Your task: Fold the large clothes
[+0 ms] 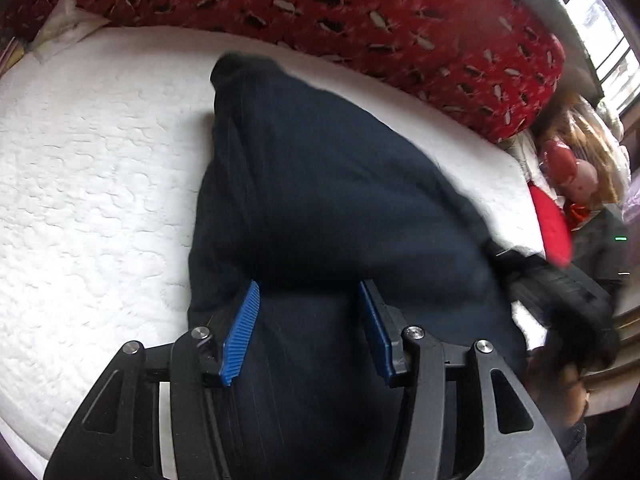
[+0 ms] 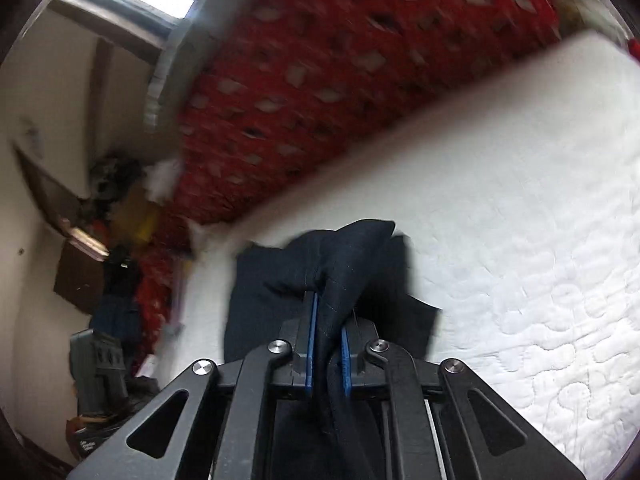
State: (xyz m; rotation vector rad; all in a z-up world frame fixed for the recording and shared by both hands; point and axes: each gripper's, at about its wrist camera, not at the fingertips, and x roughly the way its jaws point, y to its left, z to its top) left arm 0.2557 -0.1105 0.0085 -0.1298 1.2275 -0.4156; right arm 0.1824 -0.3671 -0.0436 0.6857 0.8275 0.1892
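A dark navy garment (image 1: 320, 180) with faint pinstripes lies in a long heap on the white quilted mattress (image 1: 100, 180). My left gripper (image 1: 308, 286) is open above its near end. Cloth lies between the blue pads (image 1: 240, 332) without being pinched, and a fold bulges just past the fingertips. In the right wrist view the right gripper (image 2: 330, 306) is shut on a bunched edge of the same garment (image 2: 272, 280). The cloth runs down between the pads, and its rest is crumpled on the mattress (image 2: 520, 240) just ahead.
A red patterned cover (image 1: 360, 8) is piled along the mattress's far side (image 2: 300, 100). Red toys and clutter (image 1: 576, 176) crowd the mattress's end below a window (image 1: 600, 20). A hand (image 1: 560, 384) holding black hardware shows at lower right. Household clutter (image 2: 112, 280) stands beside the bed.
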